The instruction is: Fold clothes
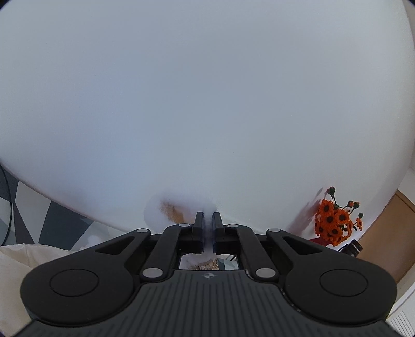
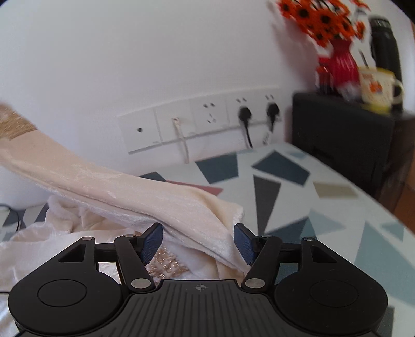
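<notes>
Pinched a blurred white bit of the garment (image 1: pixel 181 210) in the left gripper (image 1: pixel 207 220), fingers pressed nearly together, lifted against the wall (image 1: pixel 207 90). Held the right gripper (image 2: pixel 198 241) spread wide over the cloth, a cream sleeve (image 2: pixel 124 191) stretched up and left between its blue pads (image 2: pixel 242 242). Lay heaped on the patterned table (image 2: pixel 298 197), near the sockets (image 2: pixel 199 119) and flowers (image 2: pixel 319 18).

Right gripper (image 2: pixel 198 239) spread wide around a taut cream velvet sleeve (image 2: pixel 135 193); crumpled garment body (image 2: pixel 75 233) beneath, near the geometric-patterned table's (image 2: pixel 298 197) wall-side edge.
</notes>
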Motion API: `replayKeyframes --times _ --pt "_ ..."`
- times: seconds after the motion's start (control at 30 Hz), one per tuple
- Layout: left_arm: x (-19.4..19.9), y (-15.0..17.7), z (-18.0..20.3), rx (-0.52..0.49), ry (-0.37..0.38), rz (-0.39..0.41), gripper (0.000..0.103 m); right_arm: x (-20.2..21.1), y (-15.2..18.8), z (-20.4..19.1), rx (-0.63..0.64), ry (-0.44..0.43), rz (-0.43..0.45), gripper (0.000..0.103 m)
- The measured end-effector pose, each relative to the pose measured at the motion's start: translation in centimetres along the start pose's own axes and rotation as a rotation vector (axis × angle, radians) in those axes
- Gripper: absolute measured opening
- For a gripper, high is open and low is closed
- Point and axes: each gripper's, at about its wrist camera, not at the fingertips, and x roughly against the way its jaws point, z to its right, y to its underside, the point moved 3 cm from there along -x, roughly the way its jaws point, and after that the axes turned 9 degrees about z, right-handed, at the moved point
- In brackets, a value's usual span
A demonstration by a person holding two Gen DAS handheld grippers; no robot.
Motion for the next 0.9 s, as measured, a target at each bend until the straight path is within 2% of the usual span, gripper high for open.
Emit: replayKeyframes --times 0.1,0.17,0.23,0.27,0.33,0.37,0.47,0.57,0.63,0.7,0.73,0.77,0.8,0.83,0.87,0.9 --pt "0.0 -0.3 0.7 -0.007 0.018 0.018 0.005 0.4 -0.2 -2.3 0.145 -0.043 0.046 0.078" --pt "0.2 -0.6 1.3 -0.025 0.035 0.031 0.005 -0.1 -0.1 -3.6 0.211 -0.055 0.037 0.079" --pt "0.3 -0.7 1.7 -0.037 0.042 0.038 0.005 -1.2 0.1 -4.1 0.258 -0.018 0.010 0.076" --pt "0.4 -0.8 1.7 -0.036 0.042 0.041 0.005 -1.9 0.1 -4.1 0.278 0.011 -0.004 0.069" --pt "0.6 -0.9 1.6 -0.028 0.035 0.050 0.005 -3.1 -0.1 -3.6 0.279 0.066 -0.016 0.036" --pt "0.7 -1.0 1.4 -0.025 0.034 0.054 0.001 -3.2 -0.8 -2.8 0.226 0.090 0.007 0.009" --pt "1.1 -1.3 0.6 -0.025 0.012 0.072 0.001 -2.7 -2.8 -0.7 0.115 0.172 0.103 0.007" --pt "0.9 -0.5 -1.7 -0.011 -0.052 0.039 0.001 -2.6 -2.7 -0.3 0.101 0.142 0.086 0.007" --pt "0.4 1.2 -4.4 0.044 -0.110 -0.049 0.001 -2.7 -1.8 -0.7 0.123 0.126 0.042 0.008" --pt "0.0 3.8 -7.5 0.158 -0.167 -0.169 0.002 -2.8 -0.8 -1.1 0.145 0.109 -0.003 0.012" --pt "0.0 5.2 -9.0 0.221 -0.191 -0.229 0.006 -2.9 -0.3 -1.4 0.157 0.101 -0.025 0.016" --pt "0.3 6.6 -9.9 0.274 -0.204 -0.281 0.016 -2.9 0.2 -1.6 0.168 0.092 -0.047 0.022" --pt "0.6 8.1 -10.7 0.327 -0.216 -0.334 0.035 -2.9 0.7 -1.8 0.179 0.084 -0.070 0.024" --pt "0.9 9.5 -11.5 0.374 -0.227 -0.386 0.046 -3.0 1.1 -2.0 0.190 0.076 -0.092 0.024" --pt "0.7 10.6 -11.4 0.387 -0.225 -0.434 0.067 -3.0 1.6 -2.2 0.201 0.067 -0.114 0.024" --pt "0.6 12.2 -11.1 0.395 -0.217 -0.481 0.076 -3.0 2.1 -2.4 0.212 0.059 -0.137 0.024"
